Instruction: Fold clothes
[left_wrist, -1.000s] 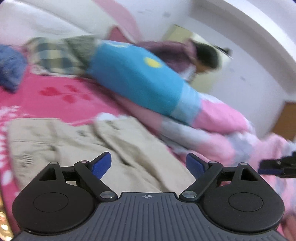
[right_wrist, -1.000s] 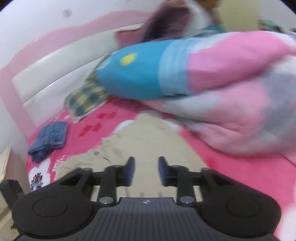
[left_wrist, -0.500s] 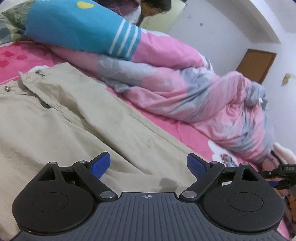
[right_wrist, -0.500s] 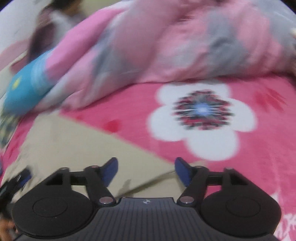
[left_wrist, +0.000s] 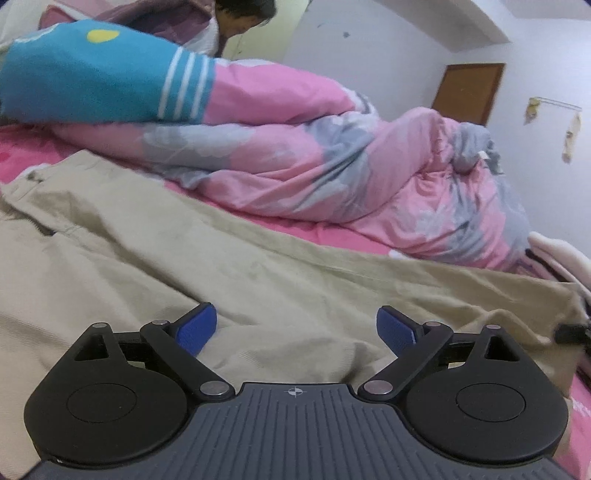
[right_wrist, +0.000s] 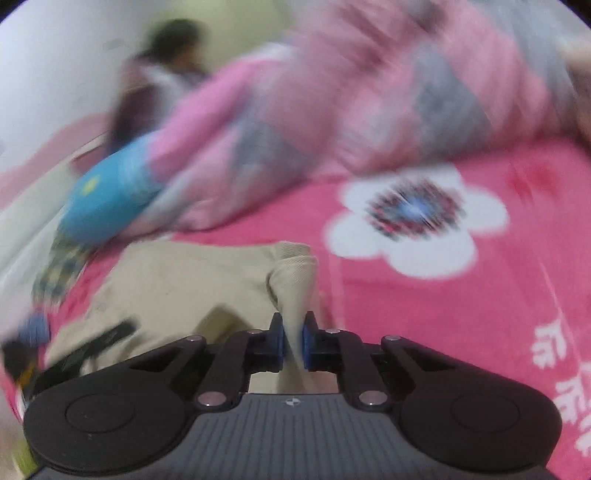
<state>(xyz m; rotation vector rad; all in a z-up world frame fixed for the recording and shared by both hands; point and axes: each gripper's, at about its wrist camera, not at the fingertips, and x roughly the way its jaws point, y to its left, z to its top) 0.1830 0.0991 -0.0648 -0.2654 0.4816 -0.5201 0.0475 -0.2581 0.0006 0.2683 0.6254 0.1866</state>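
Bedsheet (right_wrist: 461, 295), hot pink woven cotton, flat and taut over the bed; printed with a large white five-petalled flower with a dark speckled centre, and white characters at the right edge of the right wrist view.

Quilt (left_wrist: 332, 166), thick and puffy, in soft pink with grey floral patches; one end is a turquoise panel with white stripes and a yellow dot. Heaped in rounded folds along the far side of the bed, beyond the trousers.

Trousers (left_wrist: 184, 251), beige cotton twill, matte with a fine diagonal weave, lightly soiled. Spread lengthwise across the sheet on the near side, creased into long shallow ridges; a straight seam runs along the upper leg. The hem end (right_wrist: 295, 273) is gathered into a narrow upright pleat.

Person (left_wrist: 240, 18) at the head of the bed, dark-haired, bent over the quilt; blurred in the right wrist view.

Door (left_wrist: 467, 92), brown wood, rectangular, in the far white wall.

Left gripper (left_wrist: 295, 326), black linkage with ribbed blue pads, jaws spread wide, low over the trouser leg with nothing pinched between them.

Right gripper (right_wrist: 293, 339), same build; its jaws have just been closing and now stand narrow, the blue pads (right_wrist: 279, 339) pressed on the pleated hem of the trousers.
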